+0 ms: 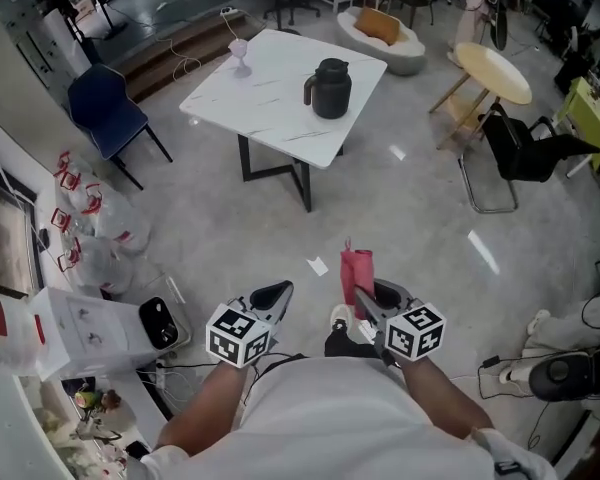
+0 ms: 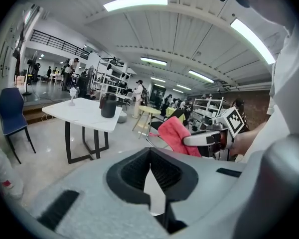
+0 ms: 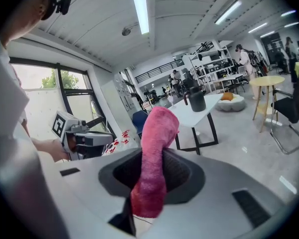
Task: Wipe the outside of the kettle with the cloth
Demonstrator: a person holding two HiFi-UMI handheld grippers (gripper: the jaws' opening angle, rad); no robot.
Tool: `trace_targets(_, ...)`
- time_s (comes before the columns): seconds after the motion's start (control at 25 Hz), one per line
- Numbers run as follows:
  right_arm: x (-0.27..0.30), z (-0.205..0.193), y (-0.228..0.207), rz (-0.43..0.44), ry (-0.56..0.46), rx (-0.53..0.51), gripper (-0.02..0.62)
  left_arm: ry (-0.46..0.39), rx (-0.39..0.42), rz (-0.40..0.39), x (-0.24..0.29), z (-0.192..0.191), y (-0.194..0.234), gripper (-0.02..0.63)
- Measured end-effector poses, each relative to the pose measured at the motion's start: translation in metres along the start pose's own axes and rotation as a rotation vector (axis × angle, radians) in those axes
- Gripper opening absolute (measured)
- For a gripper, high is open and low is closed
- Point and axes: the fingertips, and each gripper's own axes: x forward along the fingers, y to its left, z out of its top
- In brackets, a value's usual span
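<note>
A dark kettle [image 1: 329, 88] stands on a white square table [image 1: 270, 93] well ahead of me across the floor. It also shows far off as the kettle [image 2: 108, 106] in the left gripper view and the kettle [image 3: 196, 101] in the right gripper view. My right gripper [image 1: 365, 294] is shut on a pink cloth [image 1: 357, 271], which sticks up out of the jaws as a pink cloth [image 3: 155, 153]. My left gripper [image 1: 279, 292] is shut with nothing in it, its pads meeting in the left gripper view [image 2: 150, 171]. Both grippers are held close to my body, side by side.
On the table's far corner stands a small glass goblet [image 1: 239, 56]. A blue chair [image 1: 108, 108] is left of the table, a round yellow table [image 1: 492, 72] and a black chair [image 1: 525, 153] to its right. Plastic bags [image 1: 90, 228] and a white box [image 1: 100, 330] lie at my left.
</note>
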Motion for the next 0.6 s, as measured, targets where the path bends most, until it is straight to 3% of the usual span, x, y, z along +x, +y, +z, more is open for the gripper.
trace_targets(0.28,0.031,0.07,-0.064,0.049,-0.024,-0.031,0.11,-0.042,0.03,0.046,0.062,0.073,0.024,0.0)
trace_targets(0.6,0.058,0.098,-0.122,0.116,0.001,-0.035,0.11,0.005,-0.014,0.094,0.119,0.08,0.042,0.0)
